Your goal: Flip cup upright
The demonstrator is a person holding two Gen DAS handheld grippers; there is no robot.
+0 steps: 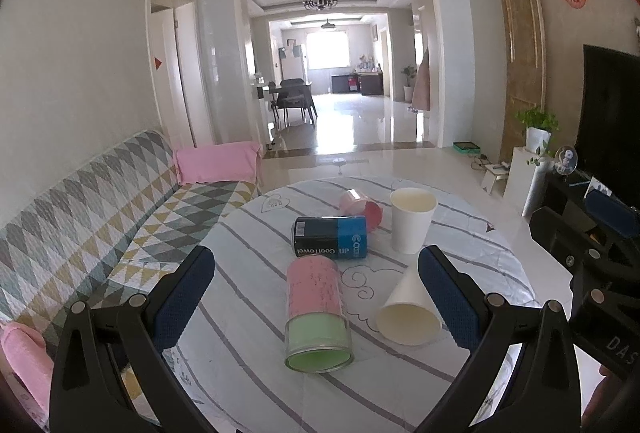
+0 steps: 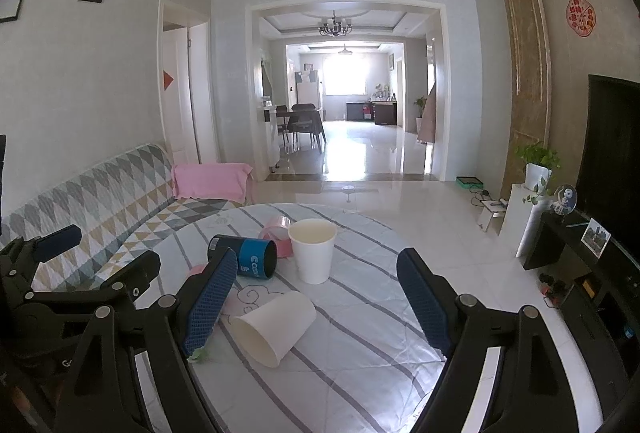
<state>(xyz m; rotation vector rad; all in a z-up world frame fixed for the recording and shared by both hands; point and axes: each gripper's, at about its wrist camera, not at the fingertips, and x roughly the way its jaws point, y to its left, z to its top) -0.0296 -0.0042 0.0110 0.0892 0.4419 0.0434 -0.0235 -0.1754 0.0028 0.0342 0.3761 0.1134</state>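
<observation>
A white paper cup (image 1: 406, 307) lies on its side on the round striped table (image 1: 248, 353), mouth toward me; it also shows in the right wrist view (image 2: 272, 325). A second white paper cup (image 1: 412, 219) stands upright behind it, also in the right wrist view (image 2: 312, 251). My left gripper (image 1: 316, 297) is open and empty above the near table, around a lying pink-and-green can (image 1: 318, 313). My right gripper (image 2: 316, 305) is open and empty, with the lying cup between its fingers and a little ahead.
A black-and-blue can (image 1: 332, 237) and a pink cup (image 1: 360, 209) lie on the table behind. A patterned sofa (image 1: 80, 213) stands to the left. A TV stand (image 2: 592, 273) and a plant (image 2: 536, 161) are to the right. Tiled floor lies beyond.
</observation>
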